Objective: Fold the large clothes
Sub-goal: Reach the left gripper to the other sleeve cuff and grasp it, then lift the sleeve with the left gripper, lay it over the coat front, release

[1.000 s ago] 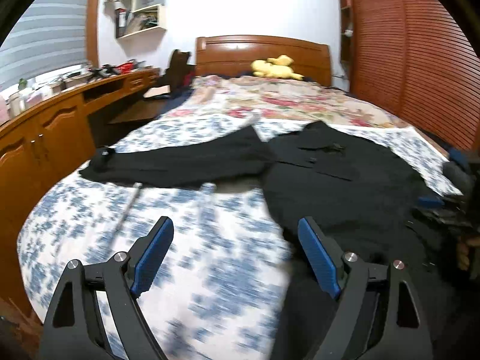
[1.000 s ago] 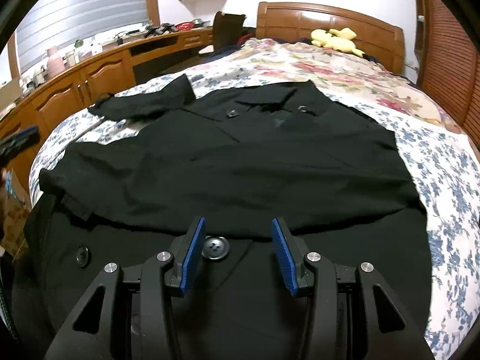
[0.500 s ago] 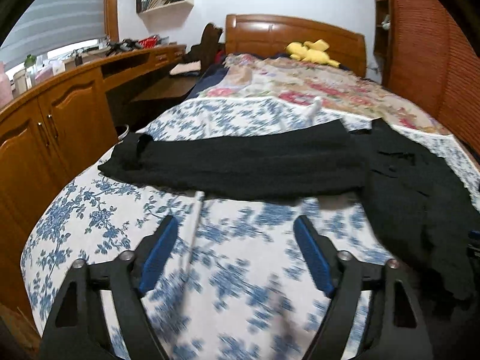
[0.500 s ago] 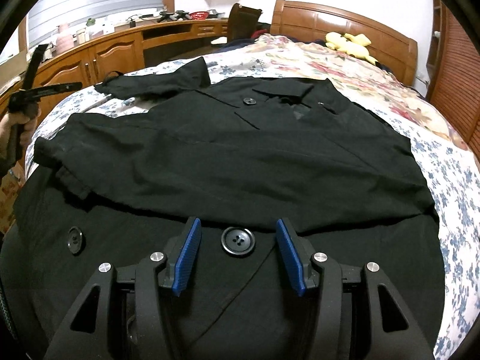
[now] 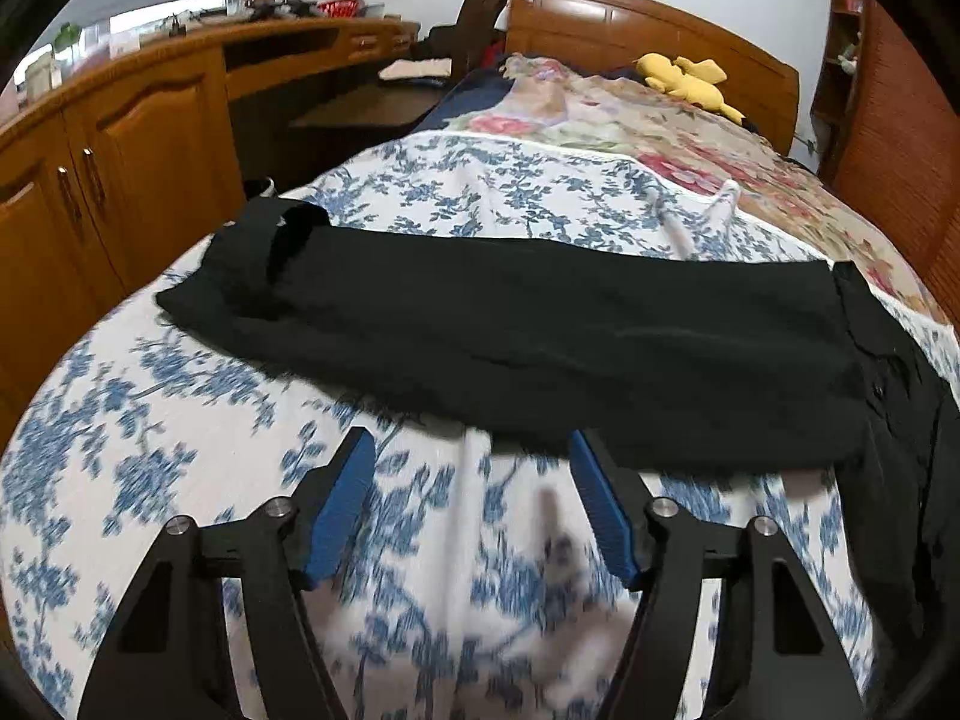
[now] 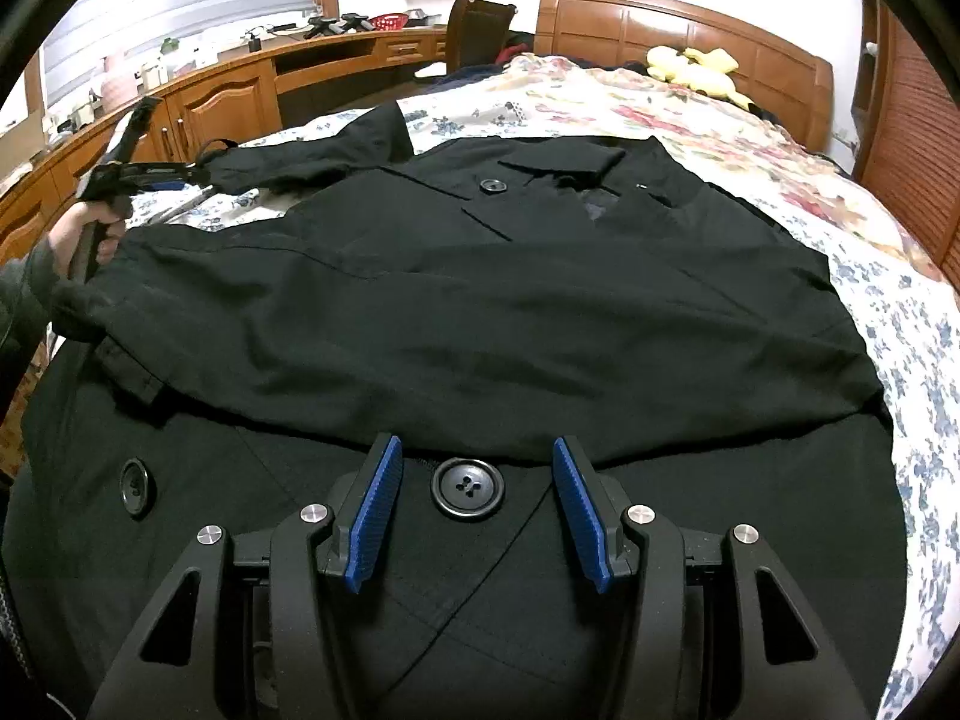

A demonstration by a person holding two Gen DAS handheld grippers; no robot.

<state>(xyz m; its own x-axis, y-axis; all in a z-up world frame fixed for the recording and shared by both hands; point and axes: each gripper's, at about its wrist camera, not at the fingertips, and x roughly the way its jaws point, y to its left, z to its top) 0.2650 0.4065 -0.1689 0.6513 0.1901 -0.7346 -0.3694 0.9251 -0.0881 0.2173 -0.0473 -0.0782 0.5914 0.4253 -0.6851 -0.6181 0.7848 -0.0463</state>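
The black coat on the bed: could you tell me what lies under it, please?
The black coat lies on a blue-flowered bedspread, visible round its outstretched sleeve and edges. What the bedspread looks like beneath the coat is covered.

The coat lies on the bed, its sleeve reaching toward 10 o'clock, with the plush toy beyond at 1 o'clock.

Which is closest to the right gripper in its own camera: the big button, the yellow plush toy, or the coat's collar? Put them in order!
From the right gripper:
1. Big button, right between its fingers.
2. Coat's collar, mid-bed, straight ahead.
3. Yellow plush toy, far by the headboard, upper right.
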